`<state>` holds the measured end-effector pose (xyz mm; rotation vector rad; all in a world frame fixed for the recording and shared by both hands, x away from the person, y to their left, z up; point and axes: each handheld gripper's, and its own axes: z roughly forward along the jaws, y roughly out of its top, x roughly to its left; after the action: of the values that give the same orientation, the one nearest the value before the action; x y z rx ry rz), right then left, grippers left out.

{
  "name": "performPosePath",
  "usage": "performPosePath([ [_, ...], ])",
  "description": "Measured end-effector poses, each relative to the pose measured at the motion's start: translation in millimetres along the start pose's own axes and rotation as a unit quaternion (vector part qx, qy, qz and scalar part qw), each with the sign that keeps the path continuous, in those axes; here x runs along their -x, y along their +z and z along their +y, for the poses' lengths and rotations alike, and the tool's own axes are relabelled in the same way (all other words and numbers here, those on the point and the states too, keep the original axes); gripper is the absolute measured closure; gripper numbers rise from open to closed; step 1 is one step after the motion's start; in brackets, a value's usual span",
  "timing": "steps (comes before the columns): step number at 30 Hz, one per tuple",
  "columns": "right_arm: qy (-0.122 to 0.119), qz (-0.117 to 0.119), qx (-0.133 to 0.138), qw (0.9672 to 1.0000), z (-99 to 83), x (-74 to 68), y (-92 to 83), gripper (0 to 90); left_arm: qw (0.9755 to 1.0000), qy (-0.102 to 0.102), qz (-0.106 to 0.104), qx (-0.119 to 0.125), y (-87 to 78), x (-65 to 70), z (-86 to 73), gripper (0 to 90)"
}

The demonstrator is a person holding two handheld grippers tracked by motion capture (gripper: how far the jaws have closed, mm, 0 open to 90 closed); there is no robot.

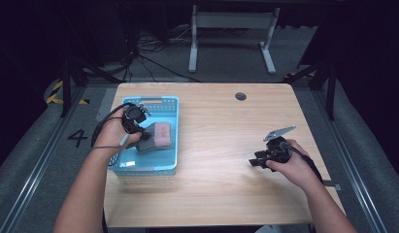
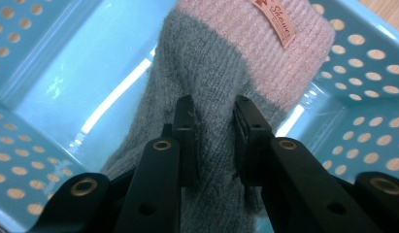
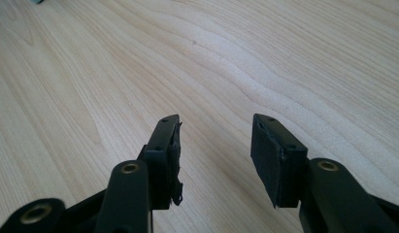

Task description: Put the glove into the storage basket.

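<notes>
Woollen grey-and-pink sock (image 2: 221, 87), pinched by the left claw (image 2: 214, 121) inside the blue basket (image 1: 170, 104), should settle flat on the basket's floor before release; right claw (image 3: 216, 145) idles agape beyond the basket.

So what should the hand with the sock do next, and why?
Probably open the jaws and let go. The left gripper is pinching the grey and pink sock, which already hangs low inside the blue basket, so releasing should leave it in there. The right gripper waits open over the bare table.
</notes>
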<state>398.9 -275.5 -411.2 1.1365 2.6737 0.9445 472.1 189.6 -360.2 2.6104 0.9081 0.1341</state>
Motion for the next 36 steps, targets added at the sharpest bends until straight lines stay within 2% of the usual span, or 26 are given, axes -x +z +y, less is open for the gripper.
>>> performPosePath([
  [10, 0.002, 0.001, 0.002, 1.0, 0.0, -1.4, 0.8, 54.4, 0.9991, 0.01, -0.001, -0.04, 27.6, -2.7, 2.6, 74.2],
  [15, 0.001, 0.0, 0.004, 1.0, 0.1, -1.7, 0.0, 54.0, 0.9993, 0.008, -0.009, -0.034, 32.0, -8.0, 0.7, 73.6],
  [21, 0.002, -0.002, 0.01, 0.9999, -0.2, -1.3, -3.6, 53.8, 0.9989, 0.014, -0.005, -0.044, 38.5, -13.5, -1.0, 71.9],
  [27, 0.0, -0.002, 0.013, 0.9999, 0.1, -2.7, -5.0, 53.9, 0.9993, 0.005, 0.004, -0.037, 42.0, -15.6, -4.0, 65.6],
  [29, 0.0, -0.002, 0.013, 0.9999, 0.3, -3.4, -5.3, 53.9, 0.9993, 0.004, 0.026, -0.027, 40.4, -16.8, -4.5, 56.9],
  [30, 0.0, -0.003, 0.013, 0.9999, 0.3, -3.6, -5.3, 53.9, 0.9993, 0.0, 0.029, -0.023, 39.7, -17.2, -4.8, 52.2],
  [33, 0.0, -0.003, 0.013, 0.9999, 0.3, -3.8, -5.7, 53.8, 0.9991, 0.001, 0.041, -0.011, 34.5, -18.2, -5.9, 47.3],
  [36, -0.002, -0.003, 0.015, 0.9999, 0.6, -3.6, -6.8, 53.9, 0.9993, -0.003, 0.036, 0.002, 26.9, -15.7, -7.0, 46.1],
])
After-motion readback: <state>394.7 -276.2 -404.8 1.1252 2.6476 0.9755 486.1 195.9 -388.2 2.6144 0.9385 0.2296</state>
